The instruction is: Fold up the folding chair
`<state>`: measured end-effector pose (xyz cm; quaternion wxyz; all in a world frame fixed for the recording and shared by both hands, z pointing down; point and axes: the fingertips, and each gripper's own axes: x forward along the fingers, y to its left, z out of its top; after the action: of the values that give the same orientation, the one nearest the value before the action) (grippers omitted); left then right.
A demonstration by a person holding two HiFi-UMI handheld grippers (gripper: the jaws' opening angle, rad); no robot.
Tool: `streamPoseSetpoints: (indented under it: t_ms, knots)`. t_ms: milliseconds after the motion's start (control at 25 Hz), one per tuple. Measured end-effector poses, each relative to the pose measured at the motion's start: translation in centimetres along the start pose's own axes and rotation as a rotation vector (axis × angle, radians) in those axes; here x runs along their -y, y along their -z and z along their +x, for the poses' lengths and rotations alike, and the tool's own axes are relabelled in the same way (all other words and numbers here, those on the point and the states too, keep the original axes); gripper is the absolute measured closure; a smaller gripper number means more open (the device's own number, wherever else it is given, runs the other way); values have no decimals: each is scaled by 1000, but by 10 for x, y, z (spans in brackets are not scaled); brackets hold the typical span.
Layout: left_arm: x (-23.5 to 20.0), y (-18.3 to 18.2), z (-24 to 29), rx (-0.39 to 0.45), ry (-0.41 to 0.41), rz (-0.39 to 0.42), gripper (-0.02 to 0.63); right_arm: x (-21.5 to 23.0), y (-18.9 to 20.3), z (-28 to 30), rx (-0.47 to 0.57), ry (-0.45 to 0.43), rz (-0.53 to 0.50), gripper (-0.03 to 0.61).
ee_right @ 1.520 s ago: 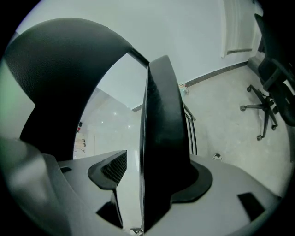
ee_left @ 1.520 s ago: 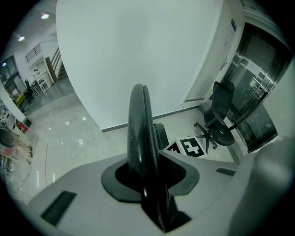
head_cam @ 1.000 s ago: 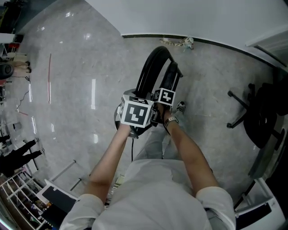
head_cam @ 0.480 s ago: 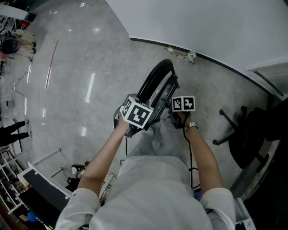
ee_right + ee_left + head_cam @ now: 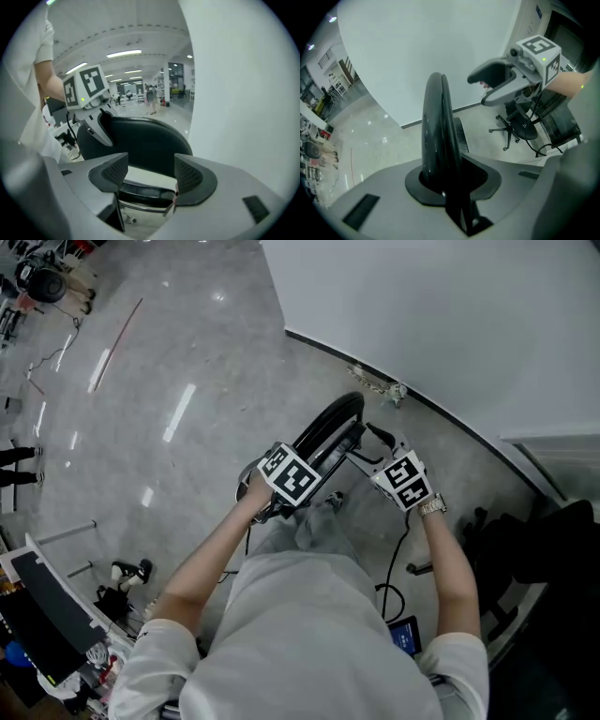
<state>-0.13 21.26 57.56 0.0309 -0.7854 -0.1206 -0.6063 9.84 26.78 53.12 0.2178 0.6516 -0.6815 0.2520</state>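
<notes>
The black folding chair (image 5: 330, 430) stands folded flat and on edge near the white wall. My left gripper (image 5: 302, 472) is shut on the chair's top edge; its jaws have just been closing. In the left gripper view that rounded black edge (image 5: 437, 136) fills the gap of the left gripper (image 5: 445, 177). My right gripper (image 5: 382, 441) hangs open to the right of the chair, touching nothing. In the right gripper view the right gripper (image 5: 150, 176) is empty, with the chair's dark pad (image 5: 145, 140) and the left gripper (image 5: 96, 115) beyond it.
The white wall (image 5: 450, 315) curves close behind the chair, with small litter (image 5: 380, 385) at its base. A black office chair (image 5: 548, 554) stands at the right. A cable (image 5: 394, 577) and a small screen (image 5: 405, 636) lie by my feet. Shelving (image 5: 47, 610) is at lower left.
My right gripper has come off the chair, risen, rolled over and swung out to the right. The left gripper stays clamped on the chair's top edge.
</notes>
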Motion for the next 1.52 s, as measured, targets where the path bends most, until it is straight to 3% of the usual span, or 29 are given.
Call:
streamPoseSetpoints:
  t_ms: [160,280,440,760,920,1000,1080,1120,1320,1520]
  knots:
    - [9,-4,-4,-6,0,-4,529,-3,-58,-14,54,-86,-260,268]
    - [15,-10,-7,-8,-5,4,529,-1,-77,-13,-2,-174,-400,268]
    - [20,-11,-10,-13,-13,4,529,-14,-71,-1,-166,-341,-617,268]
    - [28,-13,-11,-21,-1,4,531,-56,-44,28,-386,-603,-1016,268]
    - [34,-12,-11,-22,3,5,531,-86,-27,35,-493,-768,-1115,291]
    - [36,-12,-12,-22,2,5,531,-95,-17,37,-547,-819,-1159,360]
    - [34,-12,-11,-14,1,11,531,-96,-5,43,-599,-823,-1226,466]
    - [33,-11,-11,-10,4,18,531,-95,-1,46,-615,-813,-1260,488]
    - [33,7,-11,-44,36,96,523,-95,1,52,-667,-822,-1269,519]
    - [22,15,-17,-23,18,109,516,-98,-5,62,-711,-827,-1238,529]
